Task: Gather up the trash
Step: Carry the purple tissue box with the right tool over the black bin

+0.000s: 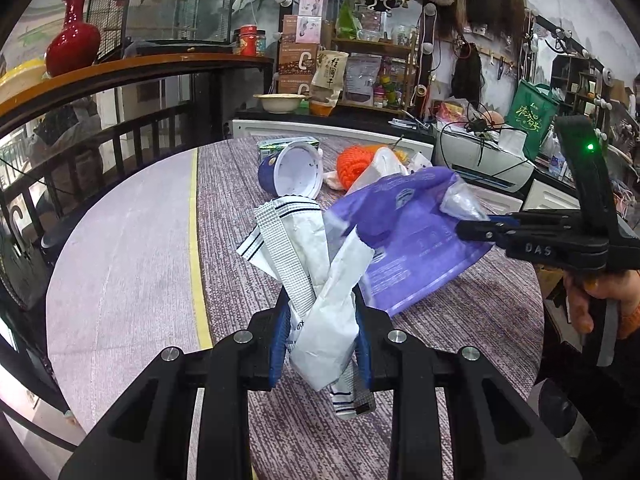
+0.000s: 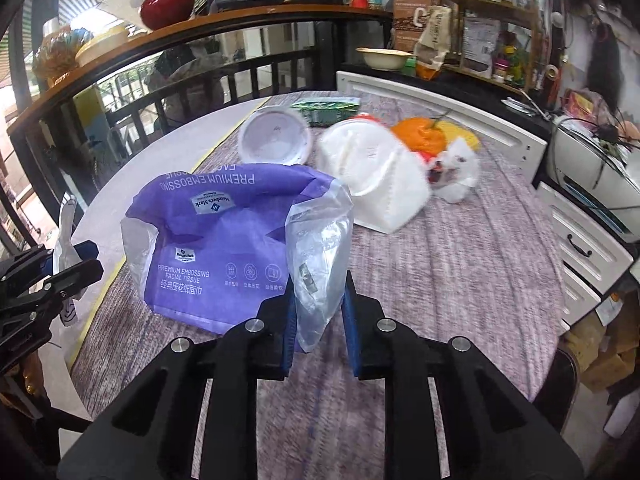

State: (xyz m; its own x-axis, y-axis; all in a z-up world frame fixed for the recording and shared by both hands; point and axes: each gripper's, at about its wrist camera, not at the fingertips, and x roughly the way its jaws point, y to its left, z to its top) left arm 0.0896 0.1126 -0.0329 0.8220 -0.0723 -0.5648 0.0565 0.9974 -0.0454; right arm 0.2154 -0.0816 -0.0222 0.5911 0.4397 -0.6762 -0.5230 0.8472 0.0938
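Now, left gripper (image 1: 320, 340) | jaws clamped on white wrapper (image 1: 316, 280), lower centre | right gripper (image 2: 320, 328) | jaws pinching purple tissue bag (image 2: 224, 240) by its clear edge, mid-frame above table (image 2: 460, 280) | cup (image 1: 294, 172) behind, upper centre.

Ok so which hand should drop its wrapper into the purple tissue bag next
Probably left. The left gripper holds white wrappers beside the purple tissue bag, whose clear edge the right gripper is pinching, apparently holding it open.
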